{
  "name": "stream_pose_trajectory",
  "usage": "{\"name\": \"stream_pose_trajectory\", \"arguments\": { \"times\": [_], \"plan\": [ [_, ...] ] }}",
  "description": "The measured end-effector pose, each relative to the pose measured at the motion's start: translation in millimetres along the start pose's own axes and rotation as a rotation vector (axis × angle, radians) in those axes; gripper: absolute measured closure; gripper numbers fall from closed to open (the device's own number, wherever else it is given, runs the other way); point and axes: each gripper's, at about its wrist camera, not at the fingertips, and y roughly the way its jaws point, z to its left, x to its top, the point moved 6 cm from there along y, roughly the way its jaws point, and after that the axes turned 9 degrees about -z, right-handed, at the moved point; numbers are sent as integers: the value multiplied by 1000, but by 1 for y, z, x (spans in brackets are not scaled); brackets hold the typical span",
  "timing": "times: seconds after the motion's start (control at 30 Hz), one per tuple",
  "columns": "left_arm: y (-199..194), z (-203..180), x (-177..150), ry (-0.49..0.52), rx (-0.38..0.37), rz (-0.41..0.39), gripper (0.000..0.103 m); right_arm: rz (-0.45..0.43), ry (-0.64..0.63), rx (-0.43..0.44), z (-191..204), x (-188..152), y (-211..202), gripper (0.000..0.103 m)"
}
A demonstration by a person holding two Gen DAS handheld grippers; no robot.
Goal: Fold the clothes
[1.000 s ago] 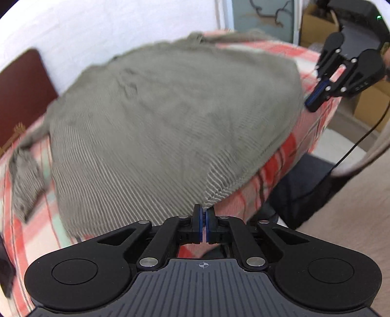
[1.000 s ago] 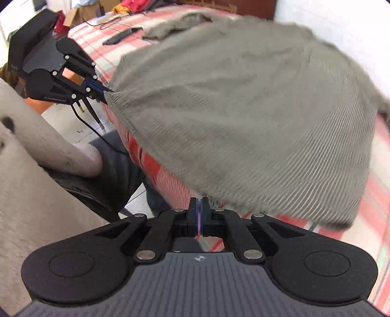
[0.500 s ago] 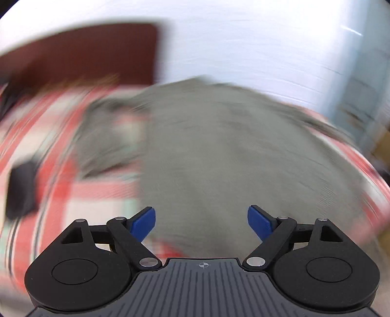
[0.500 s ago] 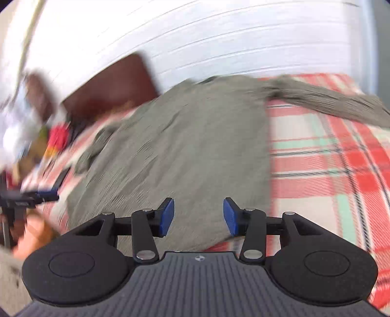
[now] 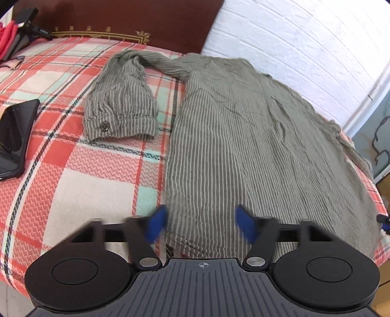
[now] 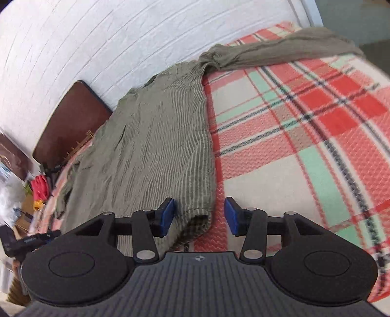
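A grey-green striped shirt lies spread flat on the plaid blanket. One buttoned sleeve is folded down beside the body on the left. The other sleeve stretches out toward the far right. My left gripper hovers over the shirt's near left hem corner, its jaws closing with fabric between the blurred blue pads, which do not press on it. My right gripper stands over the near right hem corner, jaws closing too, with its pads clear of the cloth.
A black phone lies on the blanket at the left. The dark brown headboard and a white brick wall bound the far side. Red items and clutter sit beyond the bed. The left gripper shows low left in the right wrist view.
Both grippers, shut on the lifted hem a second ago, have opened and let the shirt drop flat on the bed. Both views have rolled upright, and the jaws are narrower than half a second ago.
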Motion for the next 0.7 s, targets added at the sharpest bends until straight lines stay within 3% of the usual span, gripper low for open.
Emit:
{"name": "stream_pose_trajectory", "arguments": {
  "times": [0.03, 0.1, 0.13, 0.2, 0.33, 0.57, 0.67, 0.7],
  "plan": [
    [-3, 2, 1, -19, 7, -8, 80, 21, 28, 18, 0, 0, 2, 97],
    [-10, 6, 4, -58, 20, -25, 102, 2, 81, 69, 5, 3, -10, 97],
    [-17, 7, 5, -64, 24, -46, 102, -24, 91, 93, 8, 6, -19, 97],
    [-27, 10, 4, -37, 53, -65, 103, -29, 60, 31, 3, 6, -30, 97],
    [-26, 20, -12, -30, 95, -25, 103, 19, 82, -49, -18, -9, -26, 97],
    [-40, 38, -19, -50, 137, -25, 103, 13, 67, -47, -17, -12, -33, 97],
    [-49, 41, -16, -87, 111, -30, 78, 8, 34, -75, -12, -6, -41, 87],
    [-53, 38, -12, -86, 119, -45, 77, 4, 23, -86, -10, -2, -45, 76]
  ]
}}
